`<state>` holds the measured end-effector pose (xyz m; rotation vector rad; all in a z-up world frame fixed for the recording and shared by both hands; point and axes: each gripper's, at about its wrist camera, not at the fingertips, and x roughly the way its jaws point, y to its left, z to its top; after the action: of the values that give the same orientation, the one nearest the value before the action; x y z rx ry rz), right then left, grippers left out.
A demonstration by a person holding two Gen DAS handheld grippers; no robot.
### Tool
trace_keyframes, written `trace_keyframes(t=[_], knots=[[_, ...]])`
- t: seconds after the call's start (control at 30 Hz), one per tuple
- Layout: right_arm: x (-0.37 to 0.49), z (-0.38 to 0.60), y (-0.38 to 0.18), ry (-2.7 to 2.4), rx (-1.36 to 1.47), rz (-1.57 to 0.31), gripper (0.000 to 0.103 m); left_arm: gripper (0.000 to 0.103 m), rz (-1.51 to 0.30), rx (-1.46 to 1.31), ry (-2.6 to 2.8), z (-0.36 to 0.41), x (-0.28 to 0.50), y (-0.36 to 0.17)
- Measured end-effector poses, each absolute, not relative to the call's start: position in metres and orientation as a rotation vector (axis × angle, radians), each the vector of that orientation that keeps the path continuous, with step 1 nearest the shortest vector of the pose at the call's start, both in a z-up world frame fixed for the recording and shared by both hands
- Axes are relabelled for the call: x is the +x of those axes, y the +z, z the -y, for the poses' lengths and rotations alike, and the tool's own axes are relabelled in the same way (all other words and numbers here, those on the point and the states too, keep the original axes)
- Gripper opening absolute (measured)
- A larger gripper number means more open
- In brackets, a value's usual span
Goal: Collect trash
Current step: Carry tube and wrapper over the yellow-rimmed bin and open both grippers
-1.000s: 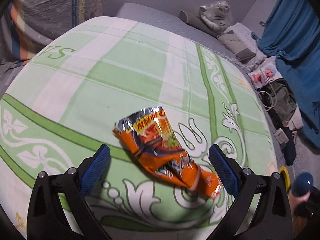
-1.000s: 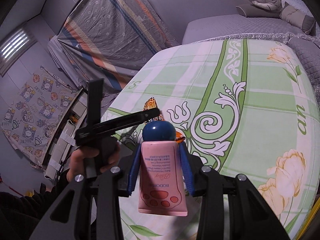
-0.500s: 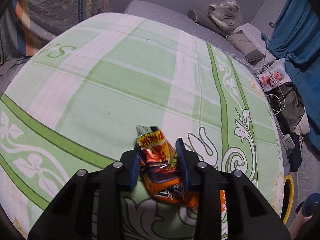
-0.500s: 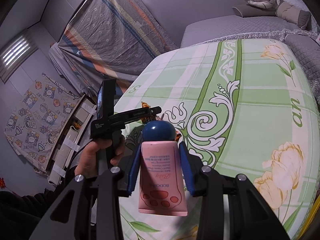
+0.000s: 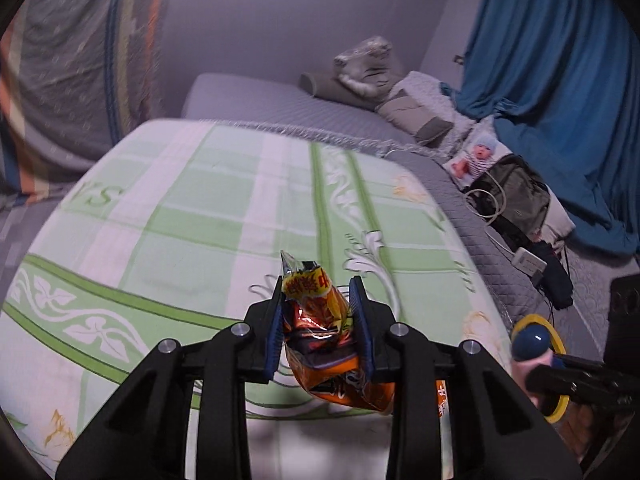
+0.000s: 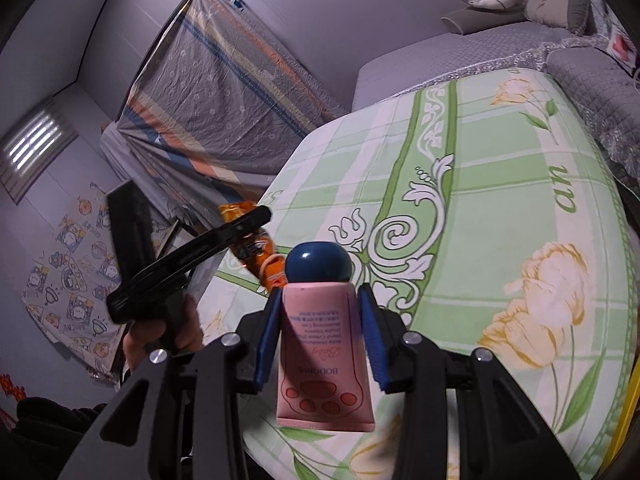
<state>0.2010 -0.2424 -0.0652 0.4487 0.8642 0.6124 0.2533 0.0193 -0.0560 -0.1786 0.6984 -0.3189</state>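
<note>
Left wrist view: left gripper (image 5: 318, 320) was clamped on the orange snack bag (image 5: 324, 344), lower center, lifted above the green blanket (image 5: 180, 208). Right gripper (image 6: 320, 320) pinched a pink tube (image 6: 322, 352), bottom center.

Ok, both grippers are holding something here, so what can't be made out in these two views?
- Left wrist view: the lower end of the snack bag is hidden behind the left gripper.
- Left wrist view: the yellow ring at the bed's right edge is partly covered by the tube and right gripper; it may be a bin.
- Right wrist view: the tube's small print is unreadable.
</note>
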Motion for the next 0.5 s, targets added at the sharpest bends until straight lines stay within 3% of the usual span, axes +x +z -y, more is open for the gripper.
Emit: trace_keyframes(t=[0.5], knots=[[0.122, 0.381, -0.056, 0.203, 0.574, -0.669, 0.036, 0.030, -0.548, 0.052, -0.621, 0.131, 0.193, -0.012]])
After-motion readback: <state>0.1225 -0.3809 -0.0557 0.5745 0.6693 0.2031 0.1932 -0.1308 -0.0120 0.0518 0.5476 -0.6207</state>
